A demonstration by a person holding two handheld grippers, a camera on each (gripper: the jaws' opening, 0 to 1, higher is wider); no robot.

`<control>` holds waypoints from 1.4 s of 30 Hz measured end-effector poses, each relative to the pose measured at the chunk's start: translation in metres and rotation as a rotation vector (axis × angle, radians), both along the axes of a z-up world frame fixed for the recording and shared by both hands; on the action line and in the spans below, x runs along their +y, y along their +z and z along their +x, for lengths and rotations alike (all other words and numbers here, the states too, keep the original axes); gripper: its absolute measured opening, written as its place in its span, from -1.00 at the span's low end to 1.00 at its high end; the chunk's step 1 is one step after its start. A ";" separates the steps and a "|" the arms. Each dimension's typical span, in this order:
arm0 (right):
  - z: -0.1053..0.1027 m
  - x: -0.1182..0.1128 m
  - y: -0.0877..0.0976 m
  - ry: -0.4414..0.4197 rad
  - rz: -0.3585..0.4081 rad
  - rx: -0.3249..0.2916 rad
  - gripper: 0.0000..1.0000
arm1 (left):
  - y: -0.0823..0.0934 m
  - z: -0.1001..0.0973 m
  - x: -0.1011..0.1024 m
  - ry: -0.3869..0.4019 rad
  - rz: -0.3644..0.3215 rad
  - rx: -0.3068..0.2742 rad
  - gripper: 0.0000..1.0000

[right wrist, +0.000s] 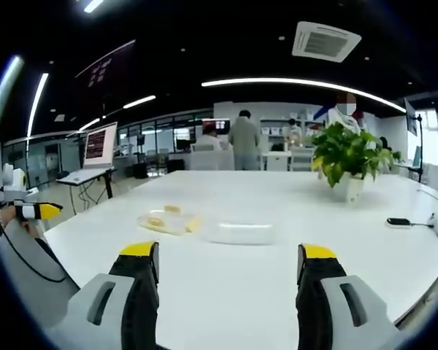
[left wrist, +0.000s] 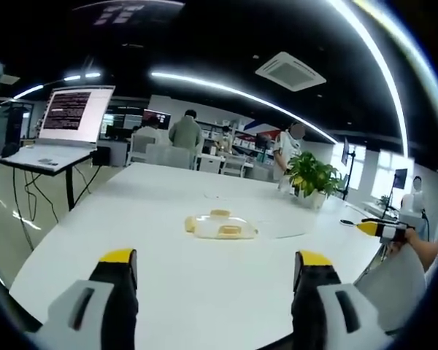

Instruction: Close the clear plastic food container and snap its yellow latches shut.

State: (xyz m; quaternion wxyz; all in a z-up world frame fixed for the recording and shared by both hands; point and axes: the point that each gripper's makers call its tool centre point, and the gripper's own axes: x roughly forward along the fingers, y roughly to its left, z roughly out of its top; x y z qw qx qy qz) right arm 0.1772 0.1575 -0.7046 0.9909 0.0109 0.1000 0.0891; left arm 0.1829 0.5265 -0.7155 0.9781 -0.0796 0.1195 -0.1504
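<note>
Both the left tool (left wrist: 215,273) and the right tool (right wrist: 230,266) hover spread wide and empty over the white bench (left wrist: 168,292), seemingly poised to approach. Farther out at mid-bench lies the clear container (left wrist: 220,227), well apart, beside what looks like its lid (right wrist: 241,232); latches apparently unsnapped. A potted plant (right wrist: 347,157) stands beyond.

Both views looked level across white table (left wrist: 204,292), from near edge. Shared: food container (left wrist: 220,226), potted plant (right wrist: 347,157), laptop (left wrist: 73,120).
</note>
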 end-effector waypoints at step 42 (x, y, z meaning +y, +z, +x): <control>0.032 -0.005 -0.002 0.128 -0.157 0.046 0.39 | 0.005 0.041 0.000 -0.130 0.238 -0.027 0.98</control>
